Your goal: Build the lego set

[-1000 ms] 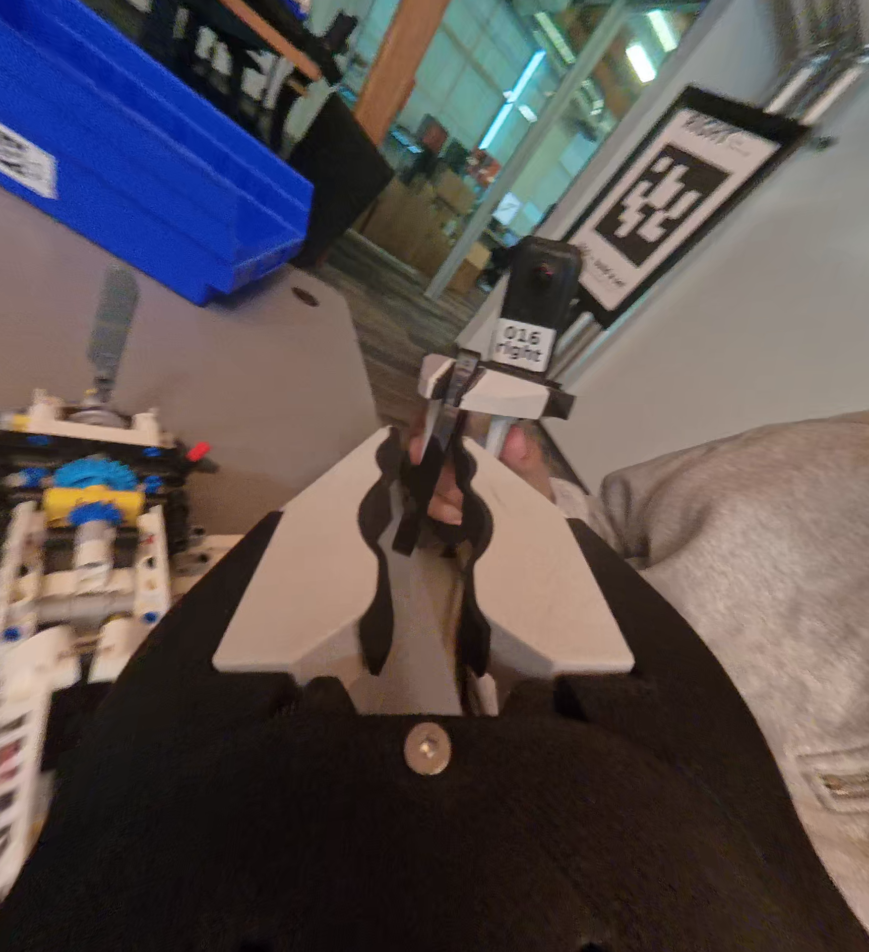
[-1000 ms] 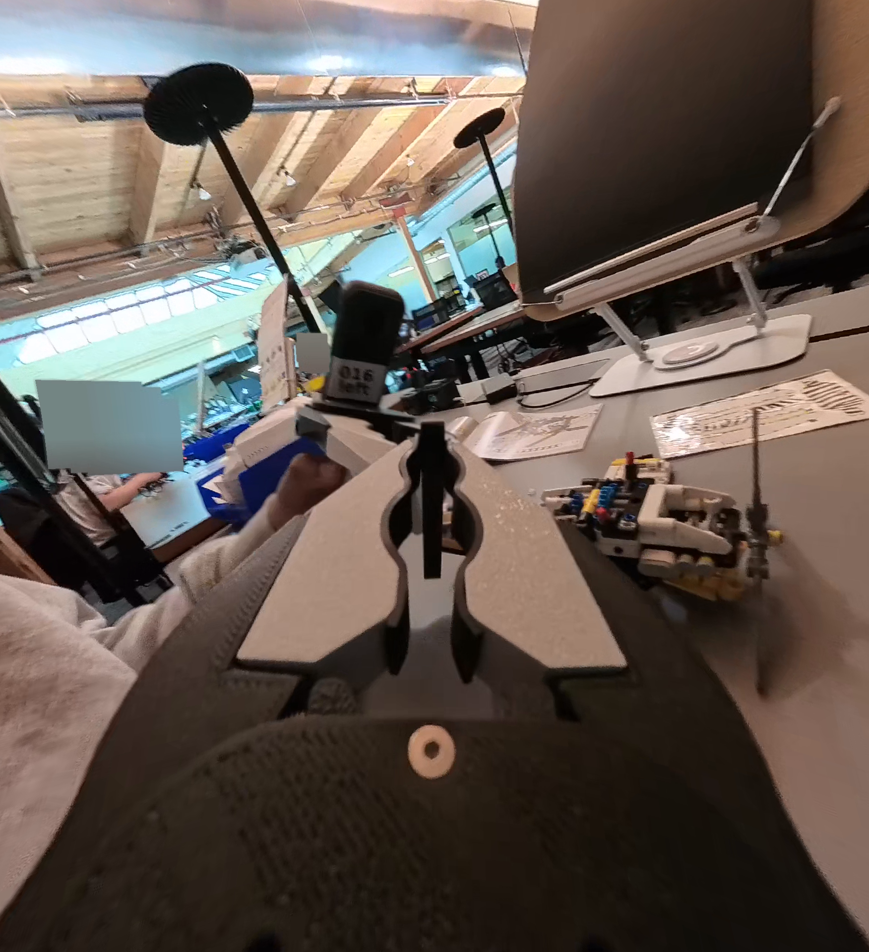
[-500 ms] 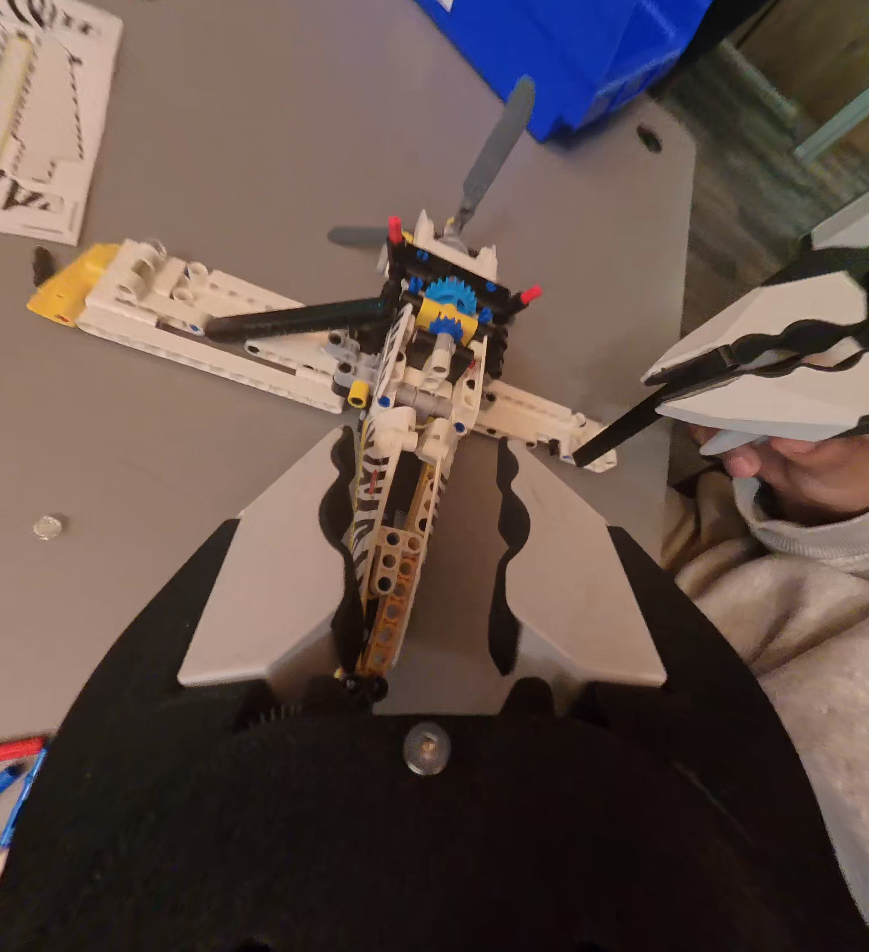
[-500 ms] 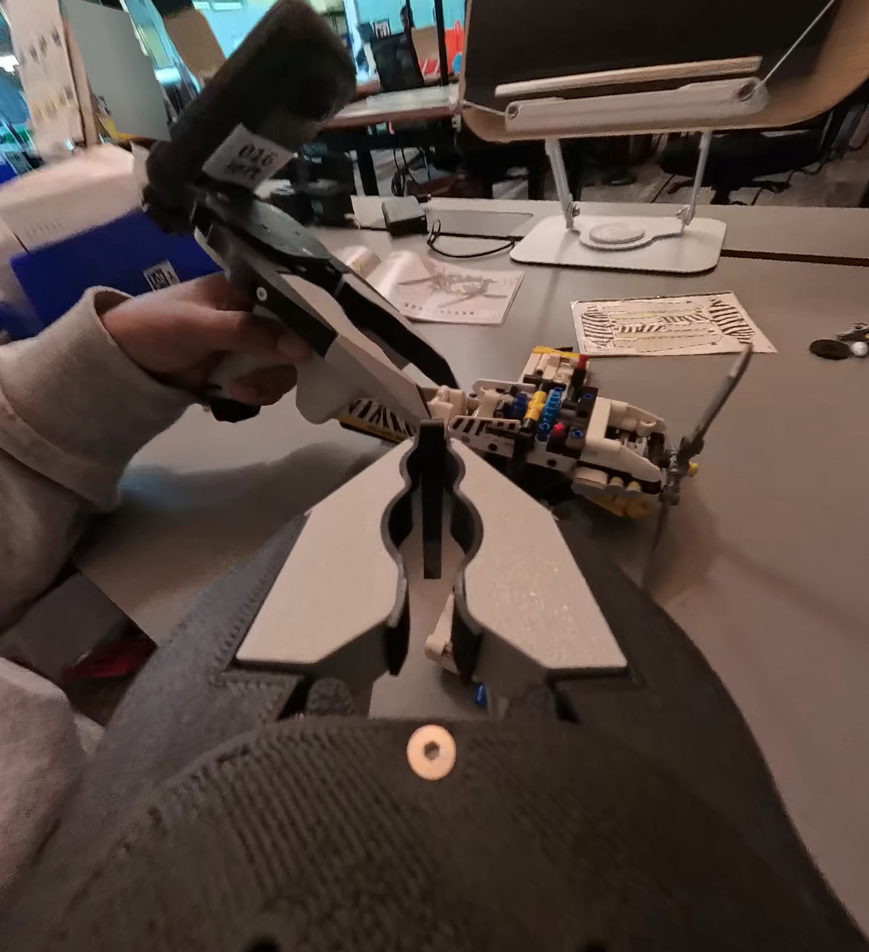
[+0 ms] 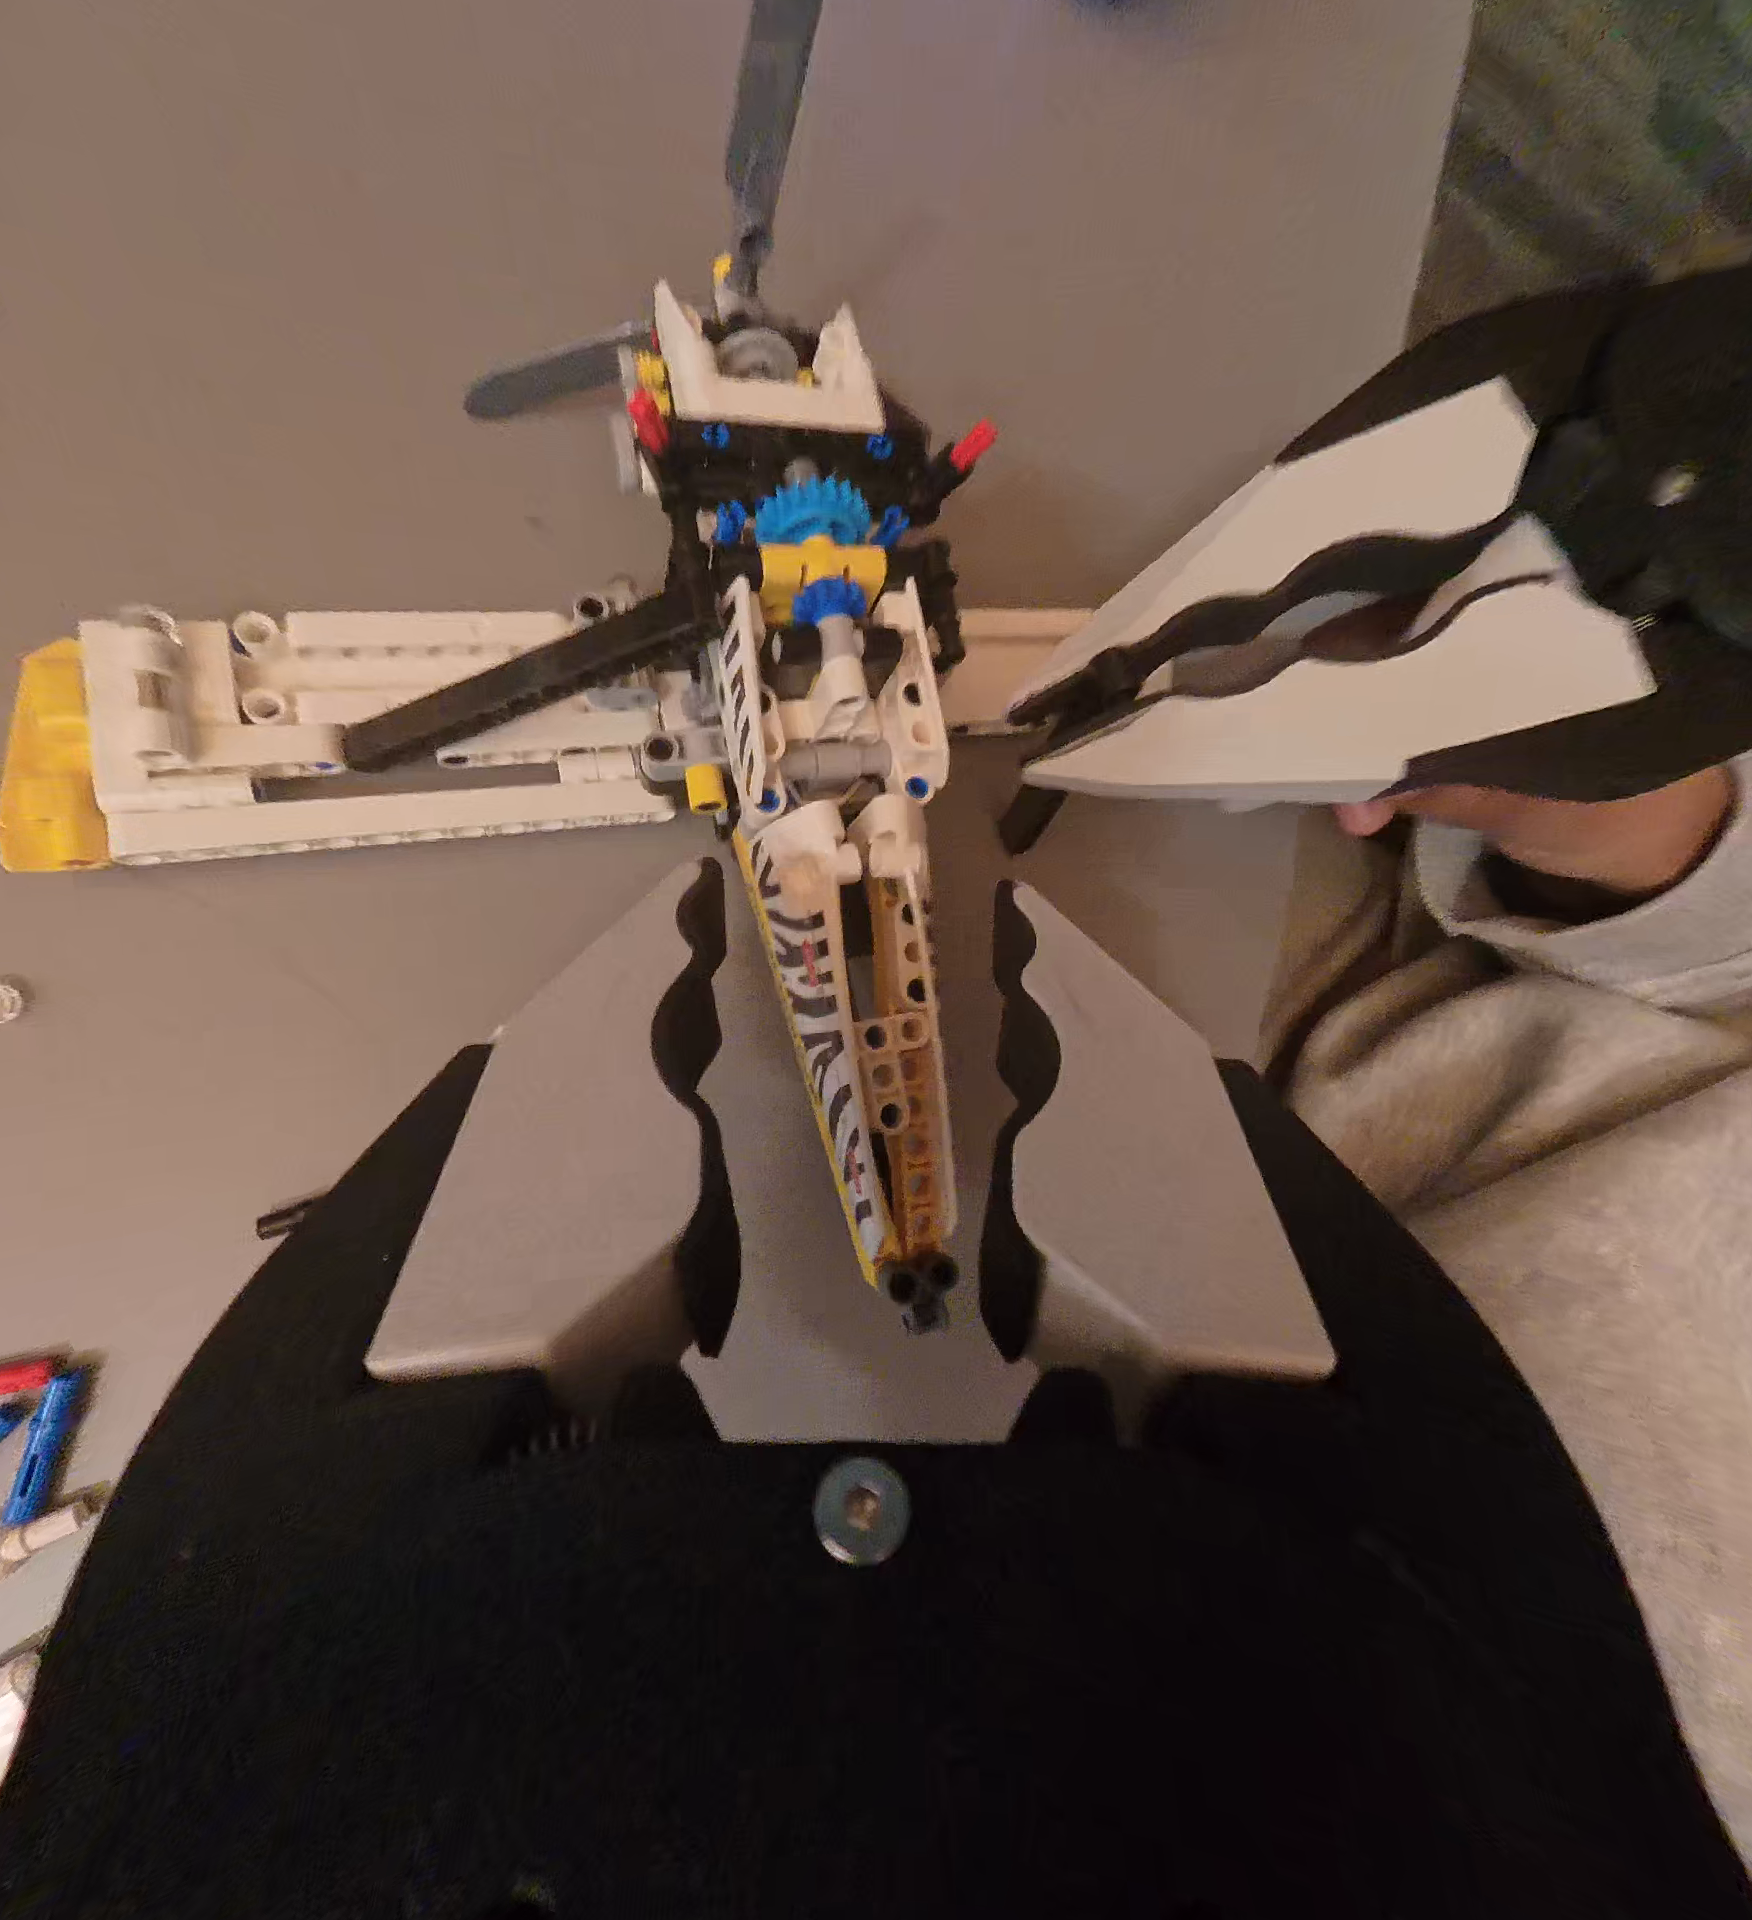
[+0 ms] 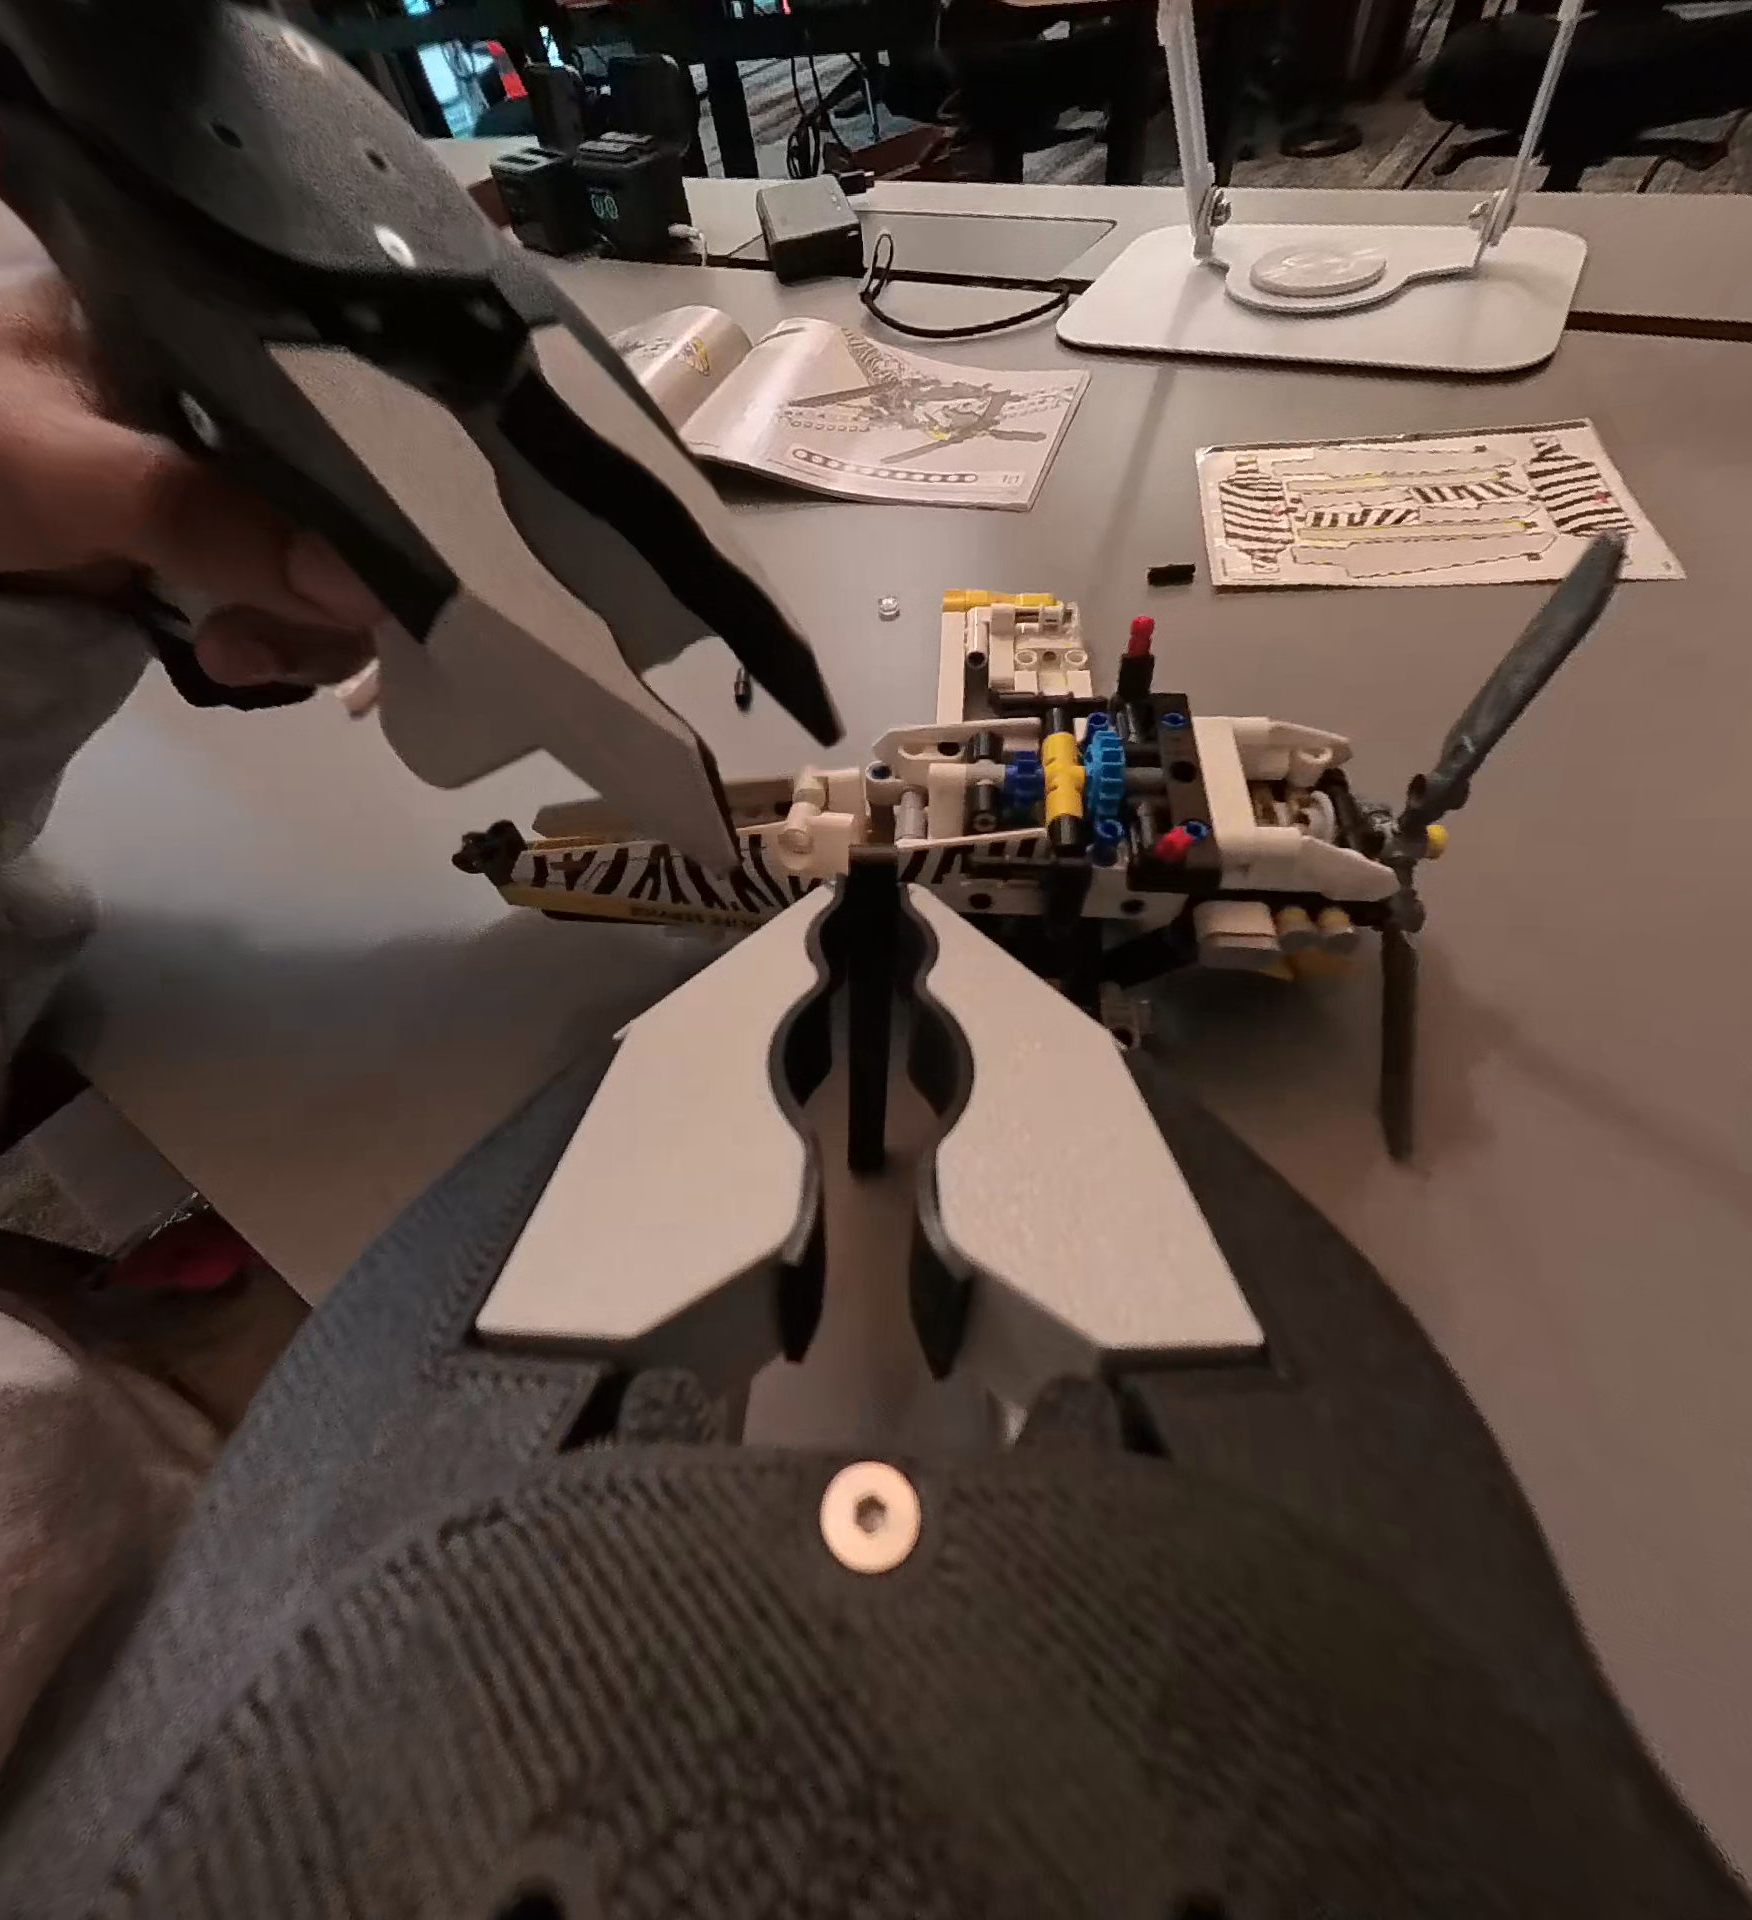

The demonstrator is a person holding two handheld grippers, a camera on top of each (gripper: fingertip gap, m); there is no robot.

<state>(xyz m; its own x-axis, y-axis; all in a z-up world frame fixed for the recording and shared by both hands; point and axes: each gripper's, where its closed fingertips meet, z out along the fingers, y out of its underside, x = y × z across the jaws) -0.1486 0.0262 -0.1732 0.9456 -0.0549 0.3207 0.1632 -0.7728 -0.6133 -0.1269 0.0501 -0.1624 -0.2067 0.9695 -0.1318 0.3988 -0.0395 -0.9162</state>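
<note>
The lego plane (image 5: 810, 582) lies on the grey table, white and black with blue gears, a zebra-striped tail boom and a grey propeller (image 5: 763, 135). My left gripper (image 5: 856, 888) is open and its fingers straddle the tail boom (image 5: 851, 1060) without closing on it. My right gripper (image 6: 867, 883) is shut on a long black beam (image 6: 867, 997), held close to the plane's side (image 6: 1059, 810). In the left wrist view the right gripper (image 5: 1017, 717) sits by the plane's right wing stub. The left gripper (image 6: 768, 790) shows above the tail in the right wrist view.
A white wing with a yellow tip (image 5: 332, 727) extends left. Loose blue and red pins (image 5: 10, 1423) lie at front left. An instruction booklet (image 6: 872, 416), sticker sheet (image 6: 1423, 509) and monitor stand base (image 6: 1319, 291) lie behind. A grey sleeve (image 5: 1578, 1039) is at the right. Some 4 cm of space lies between my two pairs of fingers.
My left gripper swung down from facing the room to over the plane's tail and opened wide. My right gripper brought the black beam in close to the plane's side.
</note>
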